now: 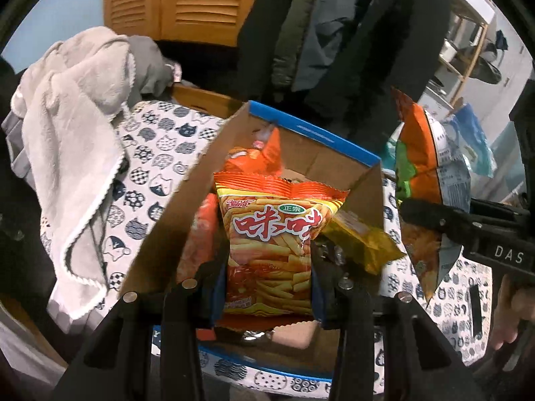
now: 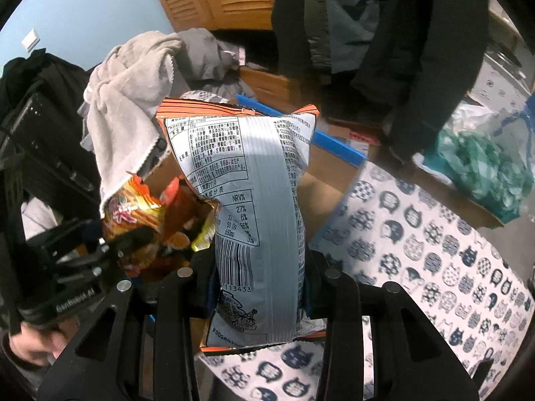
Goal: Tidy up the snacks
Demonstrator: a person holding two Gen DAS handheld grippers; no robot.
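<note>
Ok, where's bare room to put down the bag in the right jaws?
The cardboard box is crowded with packets near the left gripper; only its far corner shows bare floor. The cat-print cloth, between box and teal bag, lies bare beside the right gripper and its snack bag.

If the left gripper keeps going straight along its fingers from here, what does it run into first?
The left gripper is shut on the fries snack bag and points down into the open cardboard box. Going straight on, the bag would probably meet the orange snack packs already lying inside first; depth is hard to judge.
</note>
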